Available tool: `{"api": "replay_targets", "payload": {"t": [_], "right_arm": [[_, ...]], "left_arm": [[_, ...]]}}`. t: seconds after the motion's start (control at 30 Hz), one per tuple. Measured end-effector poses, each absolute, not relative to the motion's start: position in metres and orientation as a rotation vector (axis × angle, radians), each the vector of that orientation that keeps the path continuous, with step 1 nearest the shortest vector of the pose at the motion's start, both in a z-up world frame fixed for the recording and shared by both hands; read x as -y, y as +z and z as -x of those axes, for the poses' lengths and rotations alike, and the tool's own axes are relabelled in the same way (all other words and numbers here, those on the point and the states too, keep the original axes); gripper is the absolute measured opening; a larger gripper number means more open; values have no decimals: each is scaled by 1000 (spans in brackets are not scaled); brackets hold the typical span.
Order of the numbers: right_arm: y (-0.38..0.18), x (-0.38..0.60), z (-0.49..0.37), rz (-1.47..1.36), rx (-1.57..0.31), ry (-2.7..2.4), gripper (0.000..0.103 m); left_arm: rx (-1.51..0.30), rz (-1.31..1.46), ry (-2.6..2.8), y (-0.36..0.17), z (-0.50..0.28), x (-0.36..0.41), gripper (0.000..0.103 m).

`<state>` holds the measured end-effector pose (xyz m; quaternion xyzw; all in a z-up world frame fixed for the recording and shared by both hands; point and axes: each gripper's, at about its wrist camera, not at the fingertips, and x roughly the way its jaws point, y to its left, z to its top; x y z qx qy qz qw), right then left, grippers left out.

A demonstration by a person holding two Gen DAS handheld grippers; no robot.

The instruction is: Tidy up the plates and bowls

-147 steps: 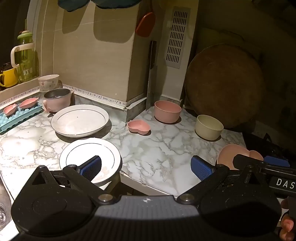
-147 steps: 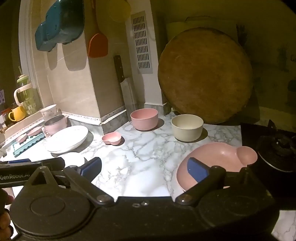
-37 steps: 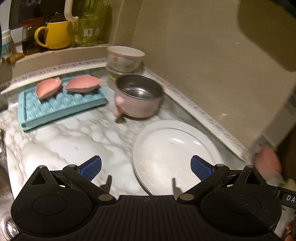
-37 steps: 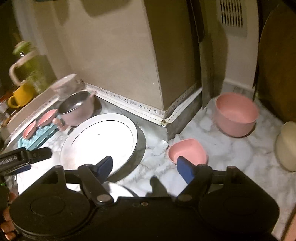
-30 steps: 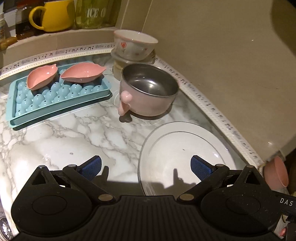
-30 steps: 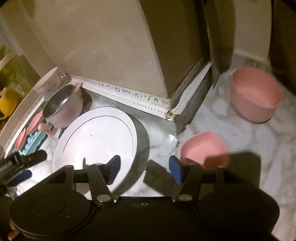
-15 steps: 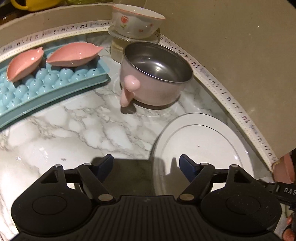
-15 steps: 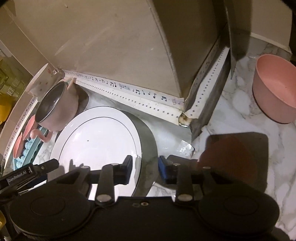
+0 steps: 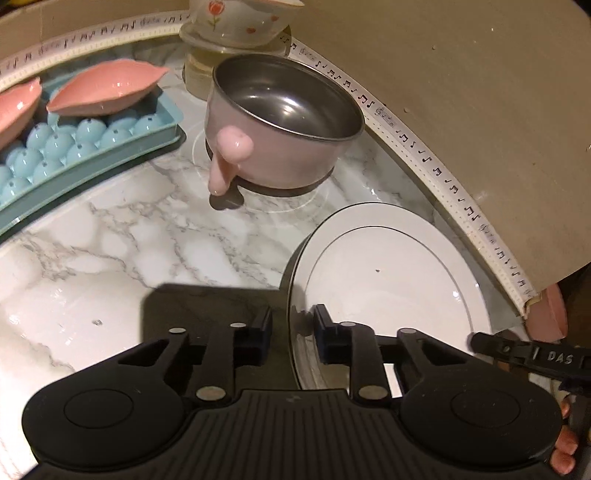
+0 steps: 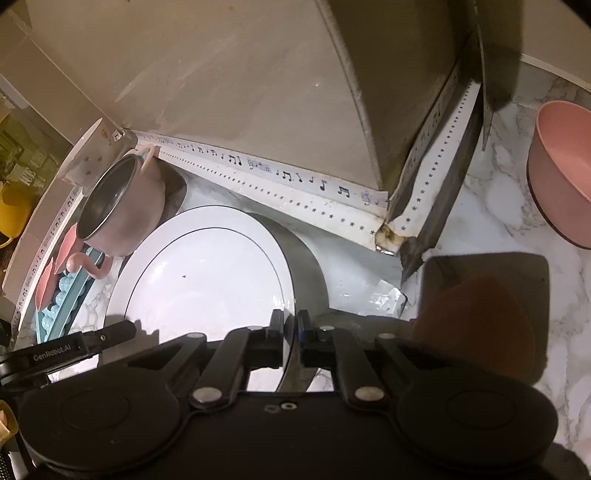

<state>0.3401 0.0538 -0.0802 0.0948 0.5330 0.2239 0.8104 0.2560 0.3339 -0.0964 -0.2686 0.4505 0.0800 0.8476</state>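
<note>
Plate (image 9: pixel 388 280) rim clamped by my left gripper (image 9: pixel 291 332) and right gripper (image 10: pixel 290 328), jaws just closed; next, I lift level

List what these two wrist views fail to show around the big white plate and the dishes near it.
- White plate, left wrist view: near rim hidden behind the left gripper.
- Same plate, right wrist view: near rim behind the right gripper.
- Small pink dish, right wrist view: in deep shadow, shape unclear.
- Floral bowl, left wrist view: top cut off by the frame edge.
</note>
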Motion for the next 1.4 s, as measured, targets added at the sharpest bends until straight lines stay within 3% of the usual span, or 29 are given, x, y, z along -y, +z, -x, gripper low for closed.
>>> {"api": "replay_targets", "payload": {"t": [0.07,0.6,1.4], "right_arm": [[-80,-54,-340,-201,-1138,481,6],[-71,-64,-332,-161,-1096,551,6],[-66,-149,-264,-27,-1123,848,6]], "left_arm": [[-947,580,154,-96,-256,-333,13],[-907,604,162,-88,-228,-348,13],[-835,675,387,-75,-80,-397,13]]}}
